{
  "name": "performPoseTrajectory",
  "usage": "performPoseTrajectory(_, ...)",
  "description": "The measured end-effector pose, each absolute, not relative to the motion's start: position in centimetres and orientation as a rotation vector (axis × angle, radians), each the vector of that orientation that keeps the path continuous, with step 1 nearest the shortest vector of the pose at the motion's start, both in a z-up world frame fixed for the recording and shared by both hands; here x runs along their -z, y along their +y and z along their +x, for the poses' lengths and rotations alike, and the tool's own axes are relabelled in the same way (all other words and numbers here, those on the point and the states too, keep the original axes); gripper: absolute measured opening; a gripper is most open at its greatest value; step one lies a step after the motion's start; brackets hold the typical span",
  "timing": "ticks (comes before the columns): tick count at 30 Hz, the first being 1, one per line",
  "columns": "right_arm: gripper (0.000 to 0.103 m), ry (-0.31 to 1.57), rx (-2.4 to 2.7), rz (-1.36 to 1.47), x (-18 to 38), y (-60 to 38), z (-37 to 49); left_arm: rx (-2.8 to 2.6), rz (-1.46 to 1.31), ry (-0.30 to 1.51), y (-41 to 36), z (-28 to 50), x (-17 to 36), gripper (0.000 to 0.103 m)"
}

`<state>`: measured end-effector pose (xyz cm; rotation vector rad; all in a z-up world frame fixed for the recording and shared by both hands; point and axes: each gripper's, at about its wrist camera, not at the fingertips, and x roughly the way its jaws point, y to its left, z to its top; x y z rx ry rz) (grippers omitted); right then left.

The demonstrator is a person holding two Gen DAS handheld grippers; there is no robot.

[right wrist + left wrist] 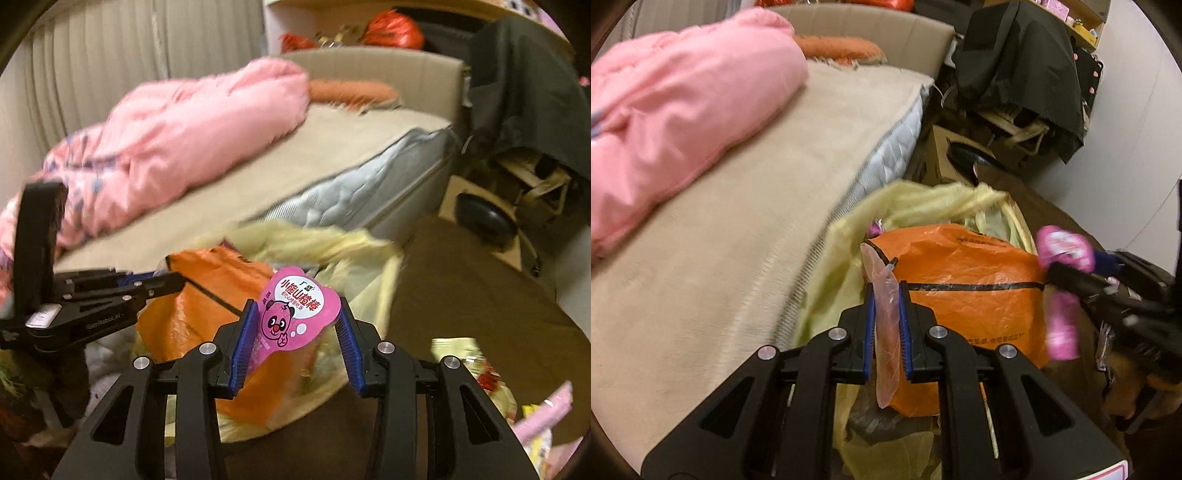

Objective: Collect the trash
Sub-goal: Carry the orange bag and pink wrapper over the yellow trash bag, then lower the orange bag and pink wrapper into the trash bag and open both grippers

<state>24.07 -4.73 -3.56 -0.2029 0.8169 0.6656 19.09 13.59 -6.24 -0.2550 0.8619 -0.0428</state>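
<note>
Left gripper, nearly pressed together, pinching a thin clear wrapper between the blue pads; wrapper standing up past the fingertips and hanging down behind them. Directly beyond that gripper, an orange plastic bag lying in the open mouth of a pale yellow trash bag, so the wrapper sits just above and in front of the orange bag.

Right gripper, spread fairly wide but clamped on a pink snack package with a cartoon face and printed characters; package bowed between the two pads, its top edge rising above the fingertips. Same pink package seen from the left wrist view at the right edge, beside the orange bag. From the right wrist view, package held over the near rim of the yellow trash bag, orange bag just behind and to the left, left gripper reaching in from the left side.

Trash bag set on the brown floor close against the bed. More loose wrappers on the floor at lower right, apart from both grippers. Pink quilt bunched on the bed.
</note>
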Motion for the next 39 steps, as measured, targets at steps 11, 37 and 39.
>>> performPoseTrajectory(11, 0.04, 0.901, -0.681, -0.26, 7.7, -2.5, 27.2, 0.078, -0.246, 0.904, 14.2, 21.1, 8.6, 0.011)
performPoseTrajectory(37, 0.042, 0.9, -0.663, -0.247, 5.8, -3.6, 25.4, 0.061, -0.242, 0.799, 15.2, 19.5, 4.0, 0.04)
performPoseTrajectory(39, 0.042, 0.878, -0.654, -0.254, 5.0, -3.7, 24.8, 0.048, -0.248, 0.779, 15.3, 19.3, 3.1, 0.04)
